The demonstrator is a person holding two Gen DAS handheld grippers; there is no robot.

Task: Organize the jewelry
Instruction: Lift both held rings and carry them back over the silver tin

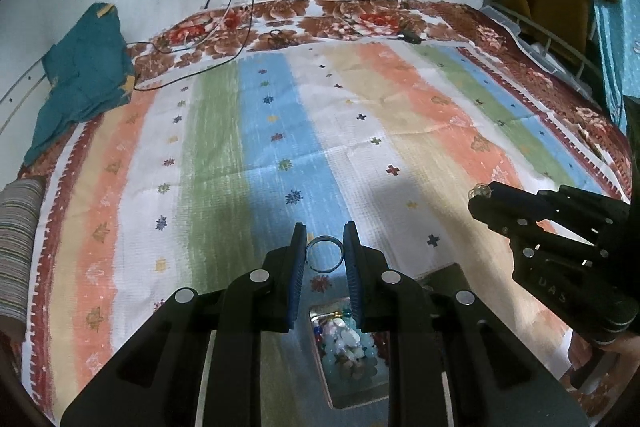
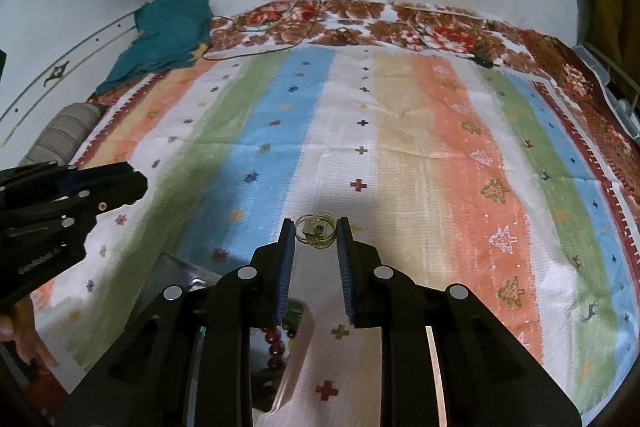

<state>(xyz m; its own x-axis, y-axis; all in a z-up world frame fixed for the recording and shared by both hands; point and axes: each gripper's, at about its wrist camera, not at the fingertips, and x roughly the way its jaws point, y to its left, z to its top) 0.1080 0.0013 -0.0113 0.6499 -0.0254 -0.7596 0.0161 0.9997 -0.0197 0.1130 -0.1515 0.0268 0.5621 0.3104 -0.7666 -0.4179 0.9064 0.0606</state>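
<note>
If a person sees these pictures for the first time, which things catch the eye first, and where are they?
A silver ring is pinched between the fingertips of the left gripper, and a gold coiled ring sits in the right gripper. Behind them spreads the bright striped bedsheet; below the grippers lies a metal tray of beads.

Striped pastel bedspread (image 1: 280,131) with maroon floral border, teal cloth (image 1: 86,75), blue-padded black fingers (image 1: 298,259).

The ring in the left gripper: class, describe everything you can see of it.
The ring is a plain, thin, silvery-blue band, seemingly metal, with no stone visible. It stands on edge, its open hole facing the camera, pinched at its sides between the blue ribbed pads of the left gripper, lifted above the striped bedsheet. Nothing else touches it.
</note>
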